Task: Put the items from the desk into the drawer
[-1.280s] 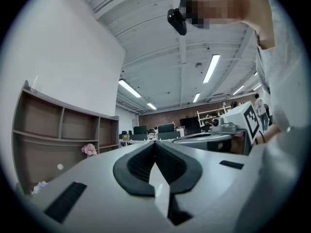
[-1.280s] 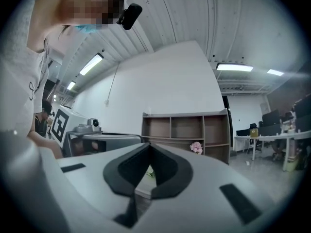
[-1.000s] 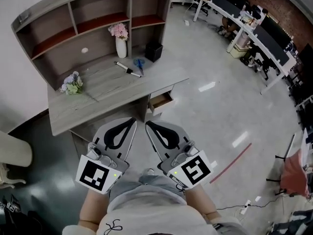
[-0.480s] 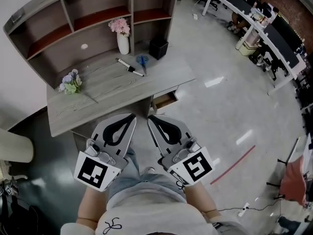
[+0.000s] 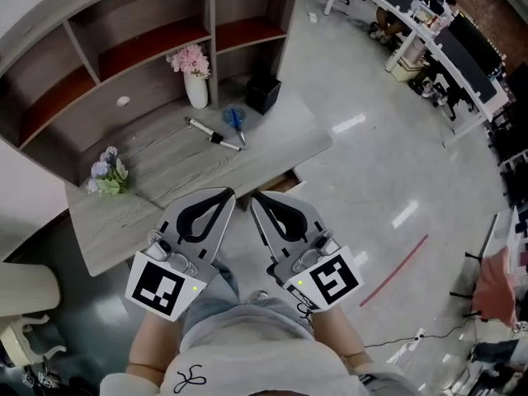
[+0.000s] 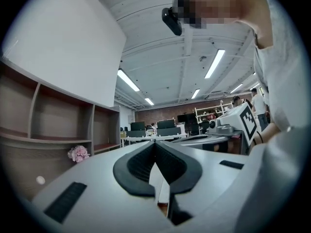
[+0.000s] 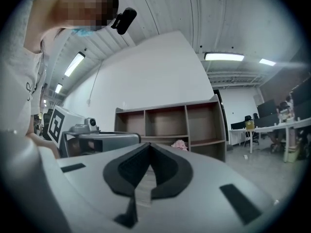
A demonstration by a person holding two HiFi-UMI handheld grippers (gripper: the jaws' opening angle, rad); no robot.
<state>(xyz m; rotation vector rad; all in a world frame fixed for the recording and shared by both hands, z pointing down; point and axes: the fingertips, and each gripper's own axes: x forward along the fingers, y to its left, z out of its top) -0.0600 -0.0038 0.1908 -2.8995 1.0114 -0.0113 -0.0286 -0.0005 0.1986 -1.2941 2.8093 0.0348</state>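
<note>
On the grey wooden desk [image 5: 165, 167] lie a black-and-white marker [image 5: 213, 135] and blue scissors [image 5: 235, 118]. A black pen pot [image 5: 262, 94], a white vase of pink flowers [image 5: 194, 77] and a small bouquet [image 5: 107, 172] also stand there. The partly open drawer [image 5: 286, 184] peeks out under the desk's front right, just past my right gripper [image 5: 256, 196]. My left gripper [image 5: 227, 194] is beside it. Both are held before the desk's front edge, jaws shut and empty. The left gripper view shows the pink flowers [image 6: 78, 153]; the right gripper view shows the same flowers [image 7: 180, 144].
A shelf unit [image 5: 140, 31] rises at the back of the desk, with a small white object [image 5: 123, 101] below it. A pale chair [image 5: 25, 287] stands at the left. Office desks and chairs [image 5: 437, 48] line the far right; a red floor line [image 5: 396, 269] runs at the right.
The view has closed in on the desk, which now sits lower and nearer. Both grippers keep their place, shut and side by side. The drawer is now mostly hidden behind the right gripper.
</note>
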